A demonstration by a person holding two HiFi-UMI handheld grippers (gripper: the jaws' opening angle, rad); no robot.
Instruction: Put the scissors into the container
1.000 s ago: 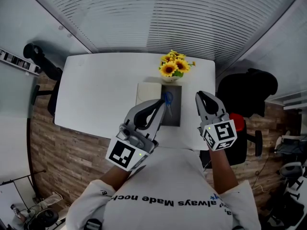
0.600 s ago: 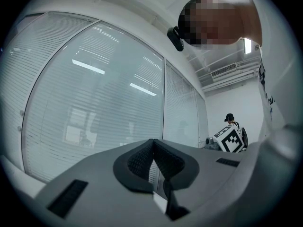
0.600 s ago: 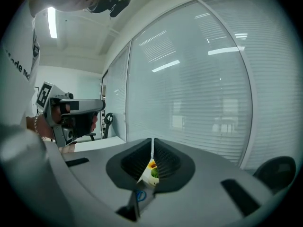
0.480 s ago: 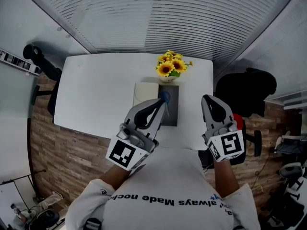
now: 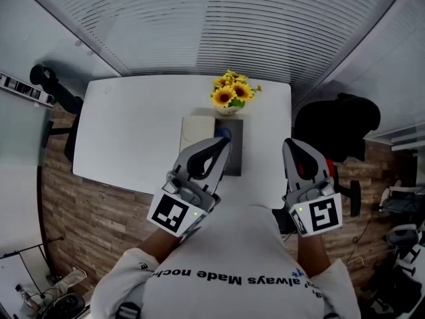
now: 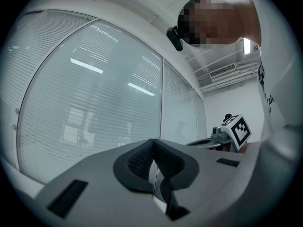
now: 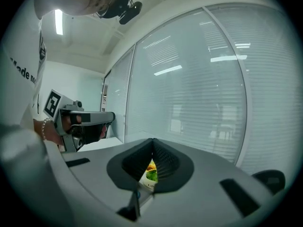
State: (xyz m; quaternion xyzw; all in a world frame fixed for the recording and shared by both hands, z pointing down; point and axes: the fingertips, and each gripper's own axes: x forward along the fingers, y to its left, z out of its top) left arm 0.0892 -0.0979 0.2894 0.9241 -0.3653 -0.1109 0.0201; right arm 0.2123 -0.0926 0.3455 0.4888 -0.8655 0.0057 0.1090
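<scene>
On the white table (image 5: 133, 131) sits a dark container (image 5: 237, 153). The left gripper (image 5: 226, 143), raised in front of it, and the right gripper (image 5: 294, 143), off to the side, both have fingers pressed together, empty. The blue-handled scissors (image 5: 224, 135) seem to lie in the container — so withdraw clear of their handles. The shirt (image 5: 232, 271) reads "always Made".

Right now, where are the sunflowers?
In the head view the sunflowers stand near the table's far edge, right of centre, just behind the dark tray.
</scene>
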